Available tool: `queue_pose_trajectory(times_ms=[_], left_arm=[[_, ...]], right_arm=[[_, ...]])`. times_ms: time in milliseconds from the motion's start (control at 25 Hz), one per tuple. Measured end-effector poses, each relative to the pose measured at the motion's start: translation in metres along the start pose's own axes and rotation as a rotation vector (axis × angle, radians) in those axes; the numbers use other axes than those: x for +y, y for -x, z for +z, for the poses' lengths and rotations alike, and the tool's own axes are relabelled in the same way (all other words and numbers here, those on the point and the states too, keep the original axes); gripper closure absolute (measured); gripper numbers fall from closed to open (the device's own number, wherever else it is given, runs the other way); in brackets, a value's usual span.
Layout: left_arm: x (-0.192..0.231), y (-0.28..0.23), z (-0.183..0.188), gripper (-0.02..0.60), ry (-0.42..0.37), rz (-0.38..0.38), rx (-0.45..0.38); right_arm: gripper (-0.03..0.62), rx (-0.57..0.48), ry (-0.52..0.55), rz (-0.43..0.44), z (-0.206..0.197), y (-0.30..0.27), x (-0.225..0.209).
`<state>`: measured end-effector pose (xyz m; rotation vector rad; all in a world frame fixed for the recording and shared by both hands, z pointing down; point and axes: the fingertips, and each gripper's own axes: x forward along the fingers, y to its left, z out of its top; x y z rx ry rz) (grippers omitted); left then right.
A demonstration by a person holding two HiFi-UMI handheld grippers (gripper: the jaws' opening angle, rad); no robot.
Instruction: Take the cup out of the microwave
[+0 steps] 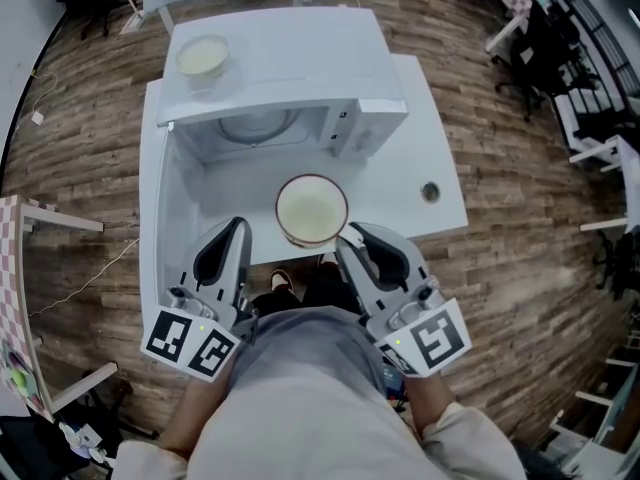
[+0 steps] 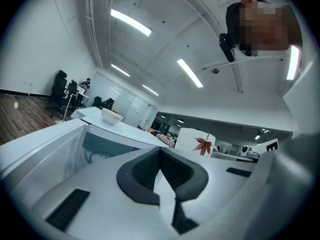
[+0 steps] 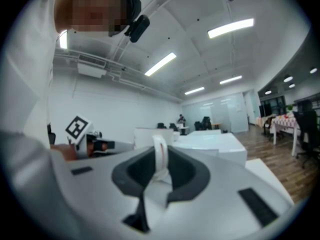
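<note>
- Cup (image 1: 312, 209): white and glazed, with a red leaf printed on its wall. It is out of the microwave (image 1: 300, 63), in front of the open cavity and between the two grippers, over the front part of the counter (image 1: 430, 148). Whether its base rests on the counter cannot be told.
- Handling, as judged: stiff, brittle ceramic with a smooth and so slippery wall, and fairly heavy for a one-sided hold. The inside looks pale, but whether it holds liquid cannot be told, so it is best kept upright.
- Hold: the handle (image 3: 159, 154), a white loop, stands between the jaws of the right gripper (image 1: 346, 236), which are closed on it. The handle is the natural place to grip, though held there alone the cup may swing about the pads.
- Left gripper (image 2: 160, 154): jaws together and empty, just left of the cup, free to steady the wall if needed.
- Edges: the door (image 1: 155, 198) stands open on the left, beside the left gripper. The counter's front edge lies close to the cup, with the person's body right behind it.
- Open room: bare counter lies to the right of the microwave, broken only by a small round hole (image 1: 430, 191). A bowl (image 1: 202, 56) sits on the microwave's top, well apart from the cup.
</note>
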<state>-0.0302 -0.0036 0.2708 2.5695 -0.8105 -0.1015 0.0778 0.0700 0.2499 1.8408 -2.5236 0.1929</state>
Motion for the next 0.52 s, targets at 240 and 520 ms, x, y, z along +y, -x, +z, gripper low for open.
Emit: queue_pose_trajectory(times_ms=[240,520], left_arm=[[-0.0031,-0.0022,0.0007,0.567,0.000,-0.008,-0.006],[-0.0083,-0.0067,0.0000,0.568,-0.003,-0.024,-0.004]], right_arm=[[0.522,-0.007,-0.011,0.002,0.0017,0.0004,0.0005],[0.522,-0.010,-0.002,0.007,0.0036,0.0027,-0.0007]])
